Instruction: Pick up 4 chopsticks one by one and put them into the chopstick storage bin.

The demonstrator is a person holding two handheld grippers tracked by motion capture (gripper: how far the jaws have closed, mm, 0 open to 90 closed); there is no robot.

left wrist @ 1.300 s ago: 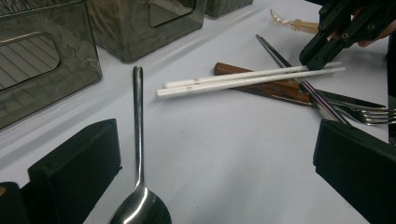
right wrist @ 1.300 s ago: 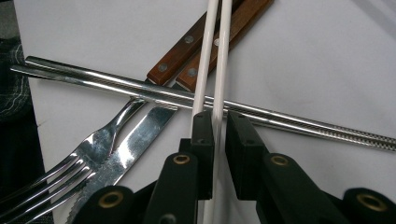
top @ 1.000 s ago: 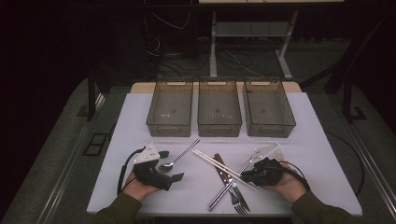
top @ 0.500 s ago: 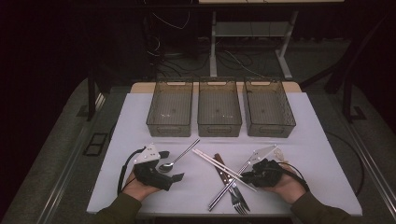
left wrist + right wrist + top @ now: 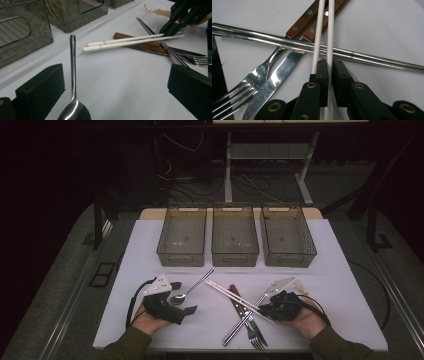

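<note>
A pair of white chopsticks lies across two wooden-handled pieces, a fork and a knife, and a pair of metal chopsticks. My right gripper rests at the near ends of the white pair. Its jaws have just been closing and are shut on one white chopstick, while the other one ends beside the left jaw. My left gripper rests open on the white table, with a metal spoon lying loose between its jaws. In the high view the left gripper is front left and the right gripper front right.
Three smoky see-through bins stand in a row at the back of the white table top: left, middle, right. A small pale object lies by the right hand. Dark floor and cables surround the table.
</note>
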